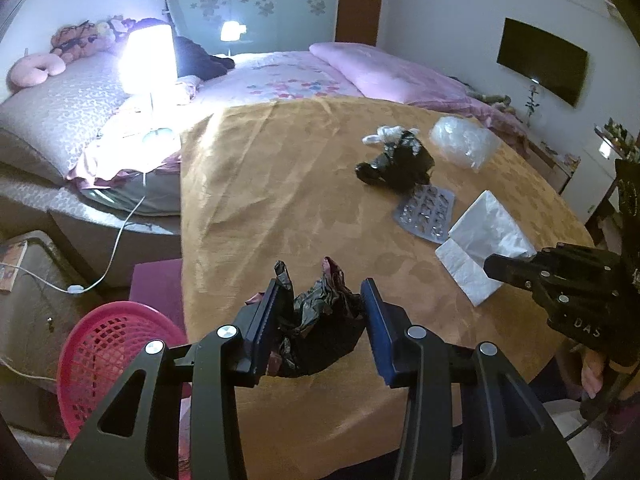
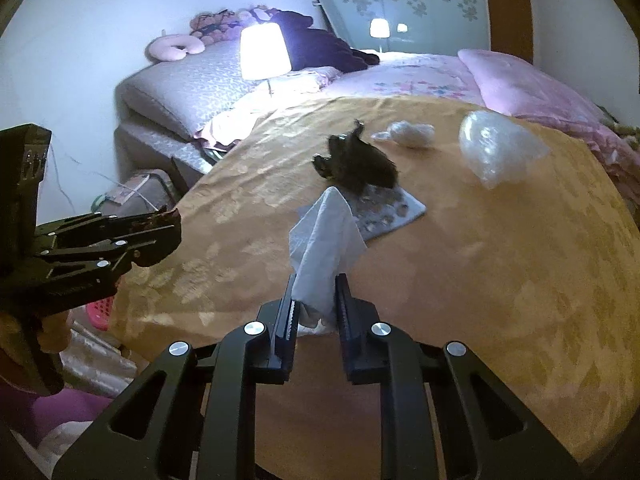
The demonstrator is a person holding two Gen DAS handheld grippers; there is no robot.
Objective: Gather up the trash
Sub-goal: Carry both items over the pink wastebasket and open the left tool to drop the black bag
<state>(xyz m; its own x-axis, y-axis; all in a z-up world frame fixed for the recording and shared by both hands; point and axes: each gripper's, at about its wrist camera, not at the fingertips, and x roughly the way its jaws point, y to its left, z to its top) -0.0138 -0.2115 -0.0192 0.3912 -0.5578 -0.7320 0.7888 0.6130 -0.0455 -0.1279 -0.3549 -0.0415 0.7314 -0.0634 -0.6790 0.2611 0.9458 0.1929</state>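
Looking through left wrist cam: left tool [image 1: 322,320] was clamped on crumpled black plastic bag [image 1: 320,332], over near worktop [image 1: 280,184] edge, pink basket [image 1: 108,344] just below-left. Featherlight, soft, probably slippery; best pinched mid-bunch.

Right wrist cam: right tool [image 2: 316,304] was squeezed shut on white tissue [image 2: 326,240], lifted off worktop. Flimsy, likely tears easily; grip at gathered fold seemed smart.

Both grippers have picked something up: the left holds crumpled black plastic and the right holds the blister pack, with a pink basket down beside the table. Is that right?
Not quite. The right gripper holds a white tissue, not the blister pack, which lies on the table, as the right wrist view shows. The rest stands: the left gripper holds crumpled black plastic, and the pink basket sits beside the table.
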